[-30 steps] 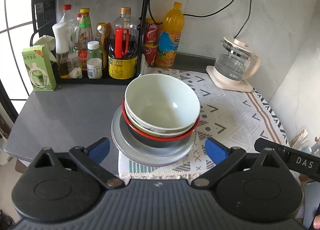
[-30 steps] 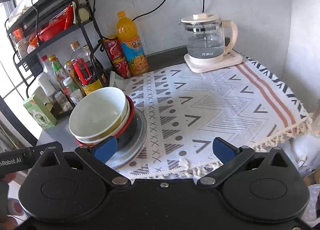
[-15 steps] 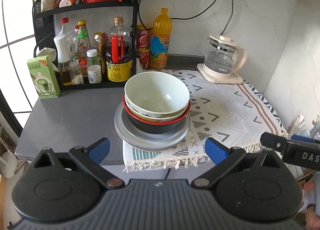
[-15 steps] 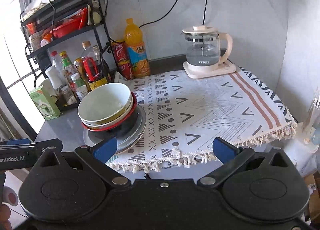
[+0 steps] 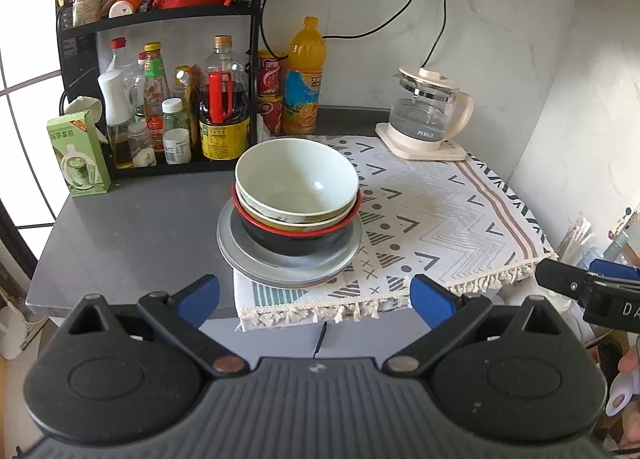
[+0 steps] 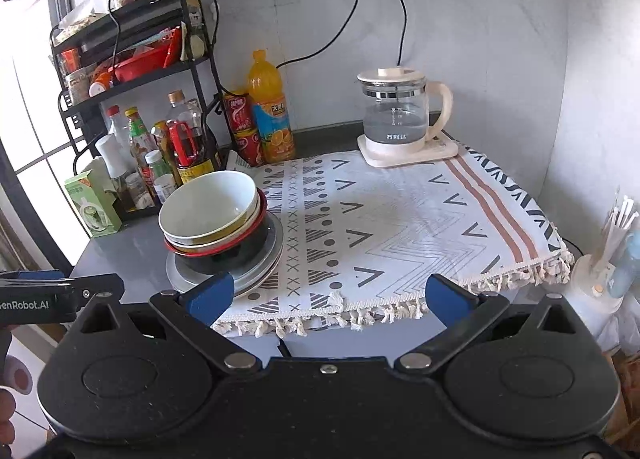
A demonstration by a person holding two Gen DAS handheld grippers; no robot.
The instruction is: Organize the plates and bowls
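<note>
Both grippers hung short of the near table edge, jaws spread wide and grasping nothing. Straight ahead of the left gripper (image 5: 315, 295), between the lines of its blue-tipped jaws, stood the stack: a smooth, glossy white ceramic bowl (image 5: 296, 179) nested in a cream bowl with a mustard-yellow band (image 5: 288, 219), that one in a black bowl with a red rim (image 5: 296, 241), all resting on flat grey round plates (image 5: 288, 271). The white bowl held nothing. The plates sat partly on the matte grey table (image 5: 132, 227) and partly on the woven white cloth with black geometric marks and a fringed hem (image 5: 432, 211).

From the right gripper (image 6: 328, 293), the same stack lay ahead of its left jaw, the plate rim just beyond that blue tip. Well beyond the right jaw, at the cloth's far corner, a clear glass kettle with a cream lid and handle (image 6: 396, 115) held water on its cream base. Beyond the stack, a black metal rack (image 5: 160, 19) carried bottles and jars.
</note>
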